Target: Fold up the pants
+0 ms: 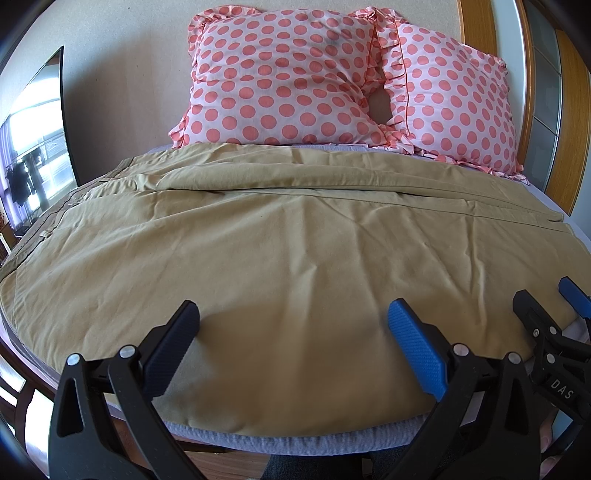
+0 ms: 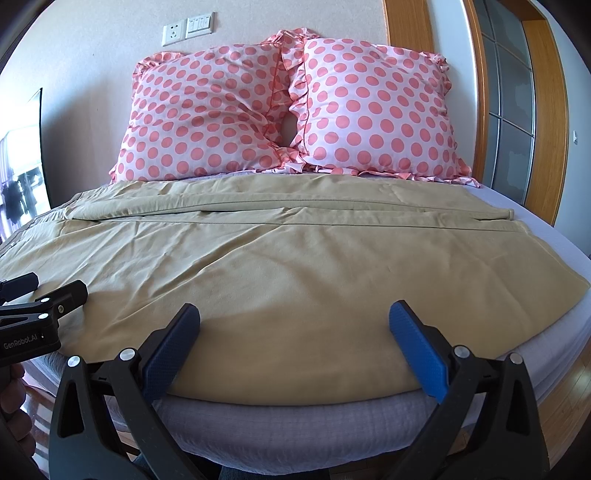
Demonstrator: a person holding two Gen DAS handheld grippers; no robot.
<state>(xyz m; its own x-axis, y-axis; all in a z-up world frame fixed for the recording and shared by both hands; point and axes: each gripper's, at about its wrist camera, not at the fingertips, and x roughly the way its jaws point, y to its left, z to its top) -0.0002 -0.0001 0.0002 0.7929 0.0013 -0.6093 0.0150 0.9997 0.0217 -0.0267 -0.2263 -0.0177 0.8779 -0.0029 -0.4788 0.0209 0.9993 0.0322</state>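
Note:
Khaki pants (image 1: 288, 240) lie spread flat across the bed, waistband at the left, leg hems at the right; the far leg lies alongside the near one. They show the same way in the right wrist view (image 2: 295, 266). My left gripper (image 1: 293, 315) is open and empty, just above the pants' near edge. My right gripper (image 2: 293, 315) is open and empty over the near edge further right. The right gripper shows at the right of the left wrist view (image 1: 546, 299). The left gripper shows at the left of the right wrist view (image 2: 44, 286).
The pants lie on a bed with a grey-lavender sheet (image 2: 295, 424). Two pink polka-dot pillows (image 1: 280, 74) (image 2: 373, 107) lean on the wall behind. A wooden door frame (image 2: 410, 26) stands at the right, a dark screen (image 1: 37, 140) at the left.

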